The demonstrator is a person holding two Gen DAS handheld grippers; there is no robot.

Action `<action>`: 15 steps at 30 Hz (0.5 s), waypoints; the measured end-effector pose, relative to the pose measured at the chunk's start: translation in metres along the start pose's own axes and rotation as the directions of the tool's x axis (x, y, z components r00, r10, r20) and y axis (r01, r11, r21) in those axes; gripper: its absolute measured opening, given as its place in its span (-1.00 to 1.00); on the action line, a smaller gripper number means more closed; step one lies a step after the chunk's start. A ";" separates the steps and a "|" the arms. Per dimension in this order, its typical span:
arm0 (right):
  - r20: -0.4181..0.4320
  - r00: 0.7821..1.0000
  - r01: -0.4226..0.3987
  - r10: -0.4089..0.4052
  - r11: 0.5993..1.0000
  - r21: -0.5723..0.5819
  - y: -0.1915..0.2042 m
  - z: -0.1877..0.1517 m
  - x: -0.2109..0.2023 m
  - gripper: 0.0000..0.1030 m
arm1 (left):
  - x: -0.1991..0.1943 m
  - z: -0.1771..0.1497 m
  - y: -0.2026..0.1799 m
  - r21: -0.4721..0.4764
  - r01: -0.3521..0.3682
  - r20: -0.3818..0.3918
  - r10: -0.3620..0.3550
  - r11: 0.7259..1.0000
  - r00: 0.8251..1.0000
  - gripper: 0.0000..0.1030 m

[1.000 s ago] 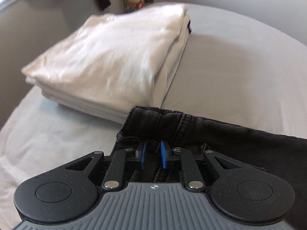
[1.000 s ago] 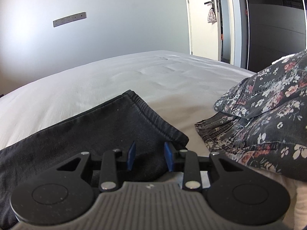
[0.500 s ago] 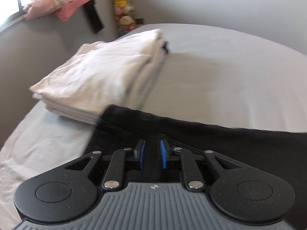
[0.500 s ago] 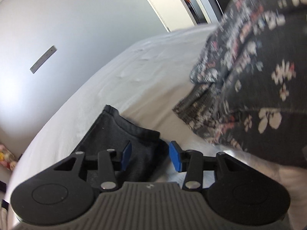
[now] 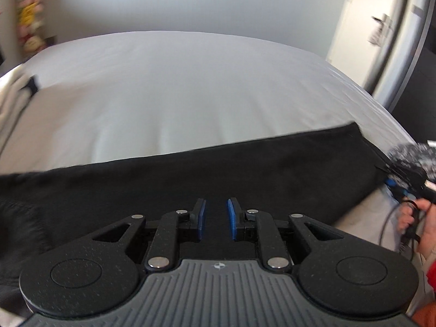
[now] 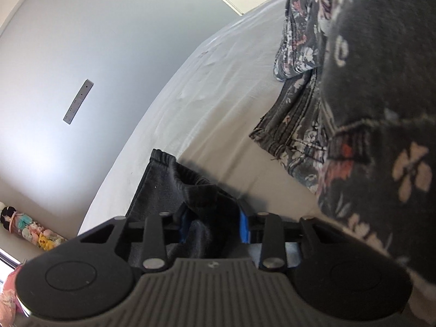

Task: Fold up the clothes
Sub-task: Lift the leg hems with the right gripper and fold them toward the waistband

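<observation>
Black jeans (image 5: 218, 169) lie stretched across the white bed (image 5: 177, 87), left to right. My left gripper (image 5: 215, 220) hovers over their middle, jaws slightly apart, nothing between the blue pads. In the right wrist view my right gripper (image 6: 214, 224) is tilted and open around the bunched leg end of the jeans (image 6: 174, 179); the dark cloth sits between the blue pads (image 6: 243, 229). The other hand and its gripper show at the right edge of the left wrist view (image 5: 417, 212).
A crumpled dark floral garment (image 6: 362, 87) lies on the bed right of the jeans' end, close to my right gripper. A folded white stack (image 5: 13, 95) sits at the far left. A wall, a door (image 5: 381, 27) and plush toys (image 6: 35, 234) lie beyond.
My left gripper has swung right, from the waistband by the white stack to the jeans' middle. My right gripper has tilted and moved onto the leg end, with cloth now between its pads.
</observation>
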State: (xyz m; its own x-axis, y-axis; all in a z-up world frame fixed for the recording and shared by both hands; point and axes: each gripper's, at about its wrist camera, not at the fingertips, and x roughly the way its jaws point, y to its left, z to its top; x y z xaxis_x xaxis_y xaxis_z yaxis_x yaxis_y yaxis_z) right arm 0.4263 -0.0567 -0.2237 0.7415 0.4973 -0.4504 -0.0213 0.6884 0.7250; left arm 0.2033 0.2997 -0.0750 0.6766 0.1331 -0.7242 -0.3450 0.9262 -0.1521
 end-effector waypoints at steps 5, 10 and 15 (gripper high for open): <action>0.043 0.997 -0.064 0.065 0.997 -0.037 0.018 0.003 -0.015 -0.58 | 0.038 0.002 -0.057 0.064 0.077 -0.058 -0.074 0.995 0.996 -0.63; 0.064 0.989 -0.133 0.133 0.991 -0.013 0.030 0.005 -0.027 -0.60 | 0.074 -0.006 -0.090 0.127 0.111 -0.114 -0.097 0.986 0.989 -0.63; 0.085 0.973 -0.213 0.214 0.977 -0.017 0.048 0.005 -0.040 -0.61 | 0.102 -0.019 -0.104 0.183 0.086 -0.181 -0.052 0.979 0.982 -0.64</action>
State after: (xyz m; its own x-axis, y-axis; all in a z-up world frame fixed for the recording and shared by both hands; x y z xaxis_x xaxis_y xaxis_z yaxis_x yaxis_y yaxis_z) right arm 0.3992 -0.0459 -0.1685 0.7739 0.5864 -0.2392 -0.1905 0.5758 0.7951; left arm 0.2963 0.2101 -0.1459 0.5646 0.0186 -0.8252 -0.1607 0.9831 -0.0878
